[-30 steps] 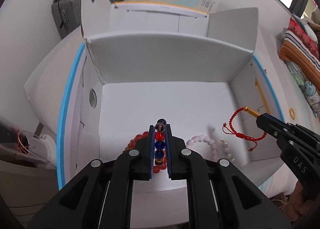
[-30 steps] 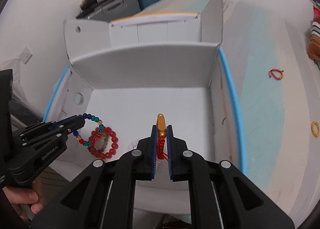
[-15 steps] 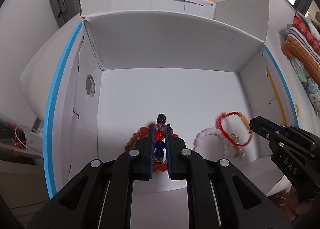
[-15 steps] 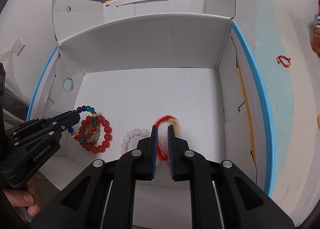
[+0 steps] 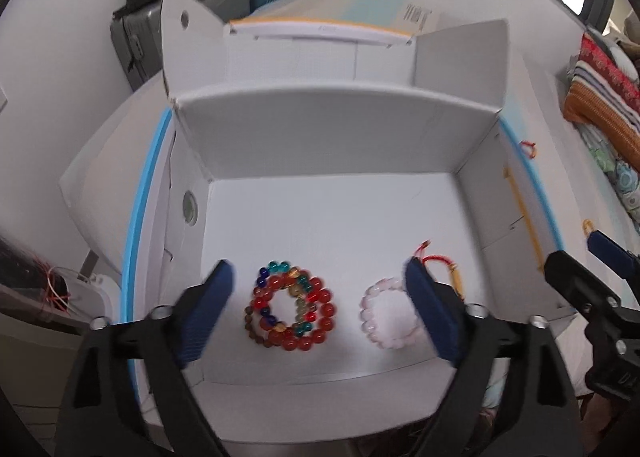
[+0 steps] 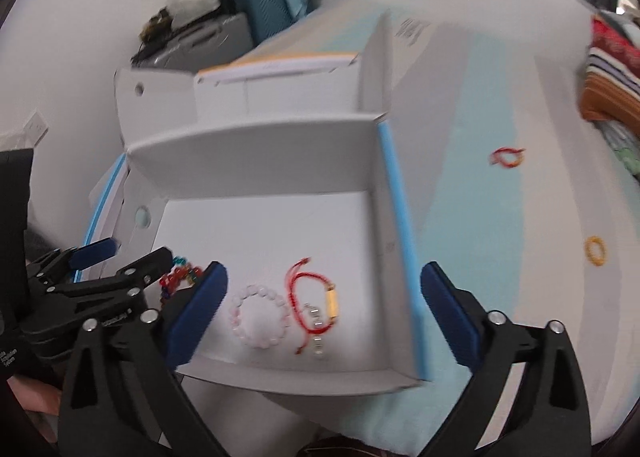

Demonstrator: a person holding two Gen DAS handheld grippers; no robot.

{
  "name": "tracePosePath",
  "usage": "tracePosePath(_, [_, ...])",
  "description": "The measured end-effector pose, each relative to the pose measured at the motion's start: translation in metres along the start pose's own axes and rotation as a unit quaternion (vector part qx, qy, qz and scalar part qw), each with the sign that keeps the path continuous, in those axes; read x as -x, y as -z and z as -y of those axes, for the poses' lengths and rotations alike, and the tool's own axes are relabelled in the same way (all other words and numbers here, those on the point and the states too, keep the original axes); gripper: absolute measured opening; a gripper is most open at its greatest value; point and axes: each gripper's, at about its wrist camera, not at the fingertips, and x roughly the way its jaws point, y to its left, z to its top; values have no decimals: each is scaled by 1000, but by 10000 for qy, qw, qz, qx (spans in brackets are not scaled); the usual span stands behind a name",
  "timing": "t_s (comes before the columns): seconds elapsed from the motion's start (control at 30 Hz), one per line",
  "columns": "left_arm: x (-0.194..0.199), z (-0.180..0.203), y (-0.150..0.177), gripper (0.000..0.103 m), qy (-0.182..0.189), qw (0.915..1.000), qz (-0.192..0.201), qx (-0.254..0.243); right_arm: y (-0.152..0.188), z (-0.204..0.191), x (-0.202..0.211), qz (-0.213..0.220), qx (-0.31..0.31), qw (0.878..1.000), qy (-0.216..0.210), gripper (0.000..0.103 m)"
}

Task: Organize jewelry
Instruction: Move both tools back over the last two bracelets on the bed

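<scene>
A white open box (image 5: 332, 133) (image 6: 260, 161) lies ahead. On its floor lie stacked red and multicolour bead bracelets (image 5: 292, 311), a pink bead bracelet (image 5: 384, 319) (image 6: 260, 317) and a red cord bracelet with a gold tube (image 6: 314, 303) (image 5: 440, 265). My left gripper (image 5: 320, 309) is open and empty above the bead bracelets. My right gripper (image 6: 324, 305) is open and empty above the cord and pink bracelets. The left gripper shows at the left of the right wrist view, partly hiding the bead bracelets (image 6: 178, 275).
Outside the box on the white and pale-blue surface lie a red-orange cord bracelet (image 6: 508, 157) (image 5: 528, 147) and a yellow ring (image 6: 596, 251). Suitcases (image 5: 208, 13) stand behind the box. Striped fabric (image 5: 600, 97) lies at the far right.
Both grippers have opened wide and pulled back. The multicolour bead bracelet now lies on the red one, and the red cord bracelet lies beside the pink one.
</scene>
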Motion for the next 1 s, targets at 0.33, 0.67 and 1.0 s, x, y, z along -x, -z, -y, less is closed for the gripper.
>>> tracePosePath(0.33, [35,72,-4,97,418,9979,363,-328,16,80,59,492,-506,9962,506,96])
tracePosePath(0.67, [45,172,0,97,734,9927,522,-802,42,180,105,802,-961,9878,925,95])
tracePosePath(1.0, [26,271,-10,97,901,9856,623,-1290,59,276,105,691,-1357,9797,1306,95])
